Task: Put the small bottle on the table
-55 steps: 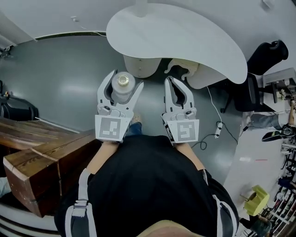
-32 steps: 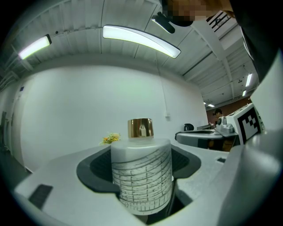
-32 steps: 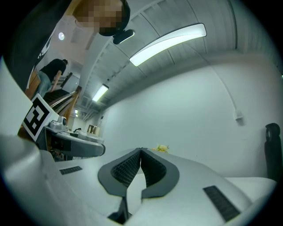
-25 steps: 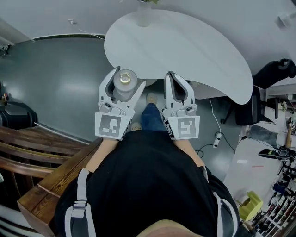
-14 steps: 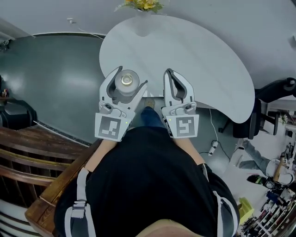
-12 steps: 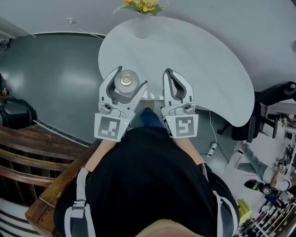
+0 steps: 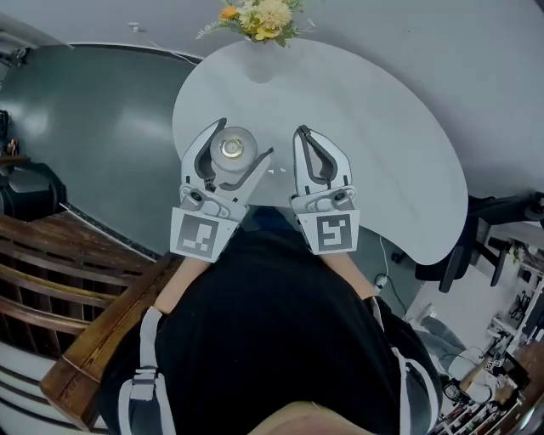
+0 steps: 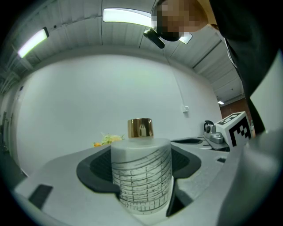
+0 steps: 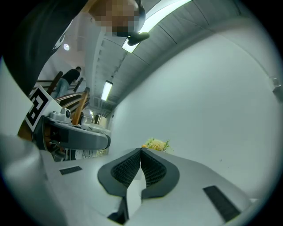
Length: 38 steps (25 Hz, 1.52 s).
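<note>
The small bottle (image 7: 230, 157) is frosted white glass with a gold cap, held upright between the jaws of my left gripper (image 7: 248, 141), over the near edge of the white table (image 7: 357, 110). The left gripper view shows the small bottle (image 8: 140, 172) gripped at its body, gold cap on top. My right gripper (image 7: 299, 133) hovers beside it over the table, jaws shut with nothing between them. In the right gripper view the right gripper (image 9: 140, 151) has its ribbed pads pressed together.
A vase of yellow flowers (image 7: 257, 21) stands at the table's far edge. A wooden bench (image 7: 59, 272) lies to my left on the grey floor. A dark office chair (image 7: 510, 212) is past the table's right end.
I have walked up to the table: it now lies under both grippers, and the flowers have come into view. The bottle stays gripped in the left gripper.
</note>
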{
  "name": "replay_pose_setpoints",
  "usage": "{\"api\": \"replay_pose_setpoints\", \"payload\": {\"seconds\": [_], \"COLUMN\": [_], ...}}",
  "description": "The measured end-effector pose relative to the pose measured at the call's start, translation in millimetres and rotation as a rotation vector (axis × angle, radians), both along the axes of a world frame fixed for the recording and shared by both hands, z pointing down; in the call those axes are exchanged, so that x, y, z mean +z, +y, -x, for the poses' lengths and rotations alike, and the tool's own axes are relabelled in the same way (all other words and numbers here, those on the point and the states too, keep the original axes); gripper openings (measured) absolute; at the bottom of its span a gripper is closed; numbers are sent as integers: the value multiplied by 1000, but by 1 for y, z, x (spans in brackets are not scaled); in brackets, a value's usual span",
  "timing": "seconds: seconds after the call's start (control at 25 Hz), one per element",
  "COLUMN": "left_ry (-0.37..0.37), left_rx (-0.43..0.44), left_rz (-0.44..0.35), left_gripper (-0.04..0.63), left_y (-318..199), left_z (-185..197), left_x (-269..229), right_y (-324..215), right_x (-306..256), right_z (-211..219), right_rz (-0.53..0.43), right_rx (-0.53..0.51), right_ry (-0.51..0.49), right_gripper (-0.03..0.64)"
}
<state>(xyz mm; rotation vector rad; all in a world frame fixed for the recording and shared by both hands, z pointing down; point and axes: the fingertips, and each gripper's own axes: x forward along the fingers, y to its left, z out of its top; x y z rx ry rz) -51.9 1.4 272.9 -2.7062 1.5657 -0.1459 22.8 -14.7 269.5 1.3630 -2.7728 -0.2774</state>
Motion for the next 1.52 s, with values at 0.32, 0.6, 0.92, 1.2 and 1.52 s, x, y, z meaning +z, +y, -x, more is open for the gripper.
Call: {"api": "replay_pose_setpoints", "payload": {"seconds": [0.32, 0.6, 0.92, 1.2, 1.52], "left_ry": [7, 12, 21, -9, -29], "left_rx": [-38, -30, 58, 125, 170], "left_rz": [15, 16, 37, 42, 82], "left_gripper": [339, 339, 339, 339, 339], "left_y": [-27, -46, -71, -90, -108], "left_z": [-5, -2, -7, -16, -24], "left_x": [8, 9, 7, 25, 55], "right_y": [-23, -33, -54, -67, -84], "right_x": [13, 6, -5, 6, 31], "right_z": [-2, -3, 3, -3, -11], "right_rz": [23, 23, 12, 0, 27], "right_rx": [-43, -18, 33, 74, 95], "right_ry": [13, -3, -7, -1, 1], "right_gripper": [23, 23, 23, 23, 23]}}
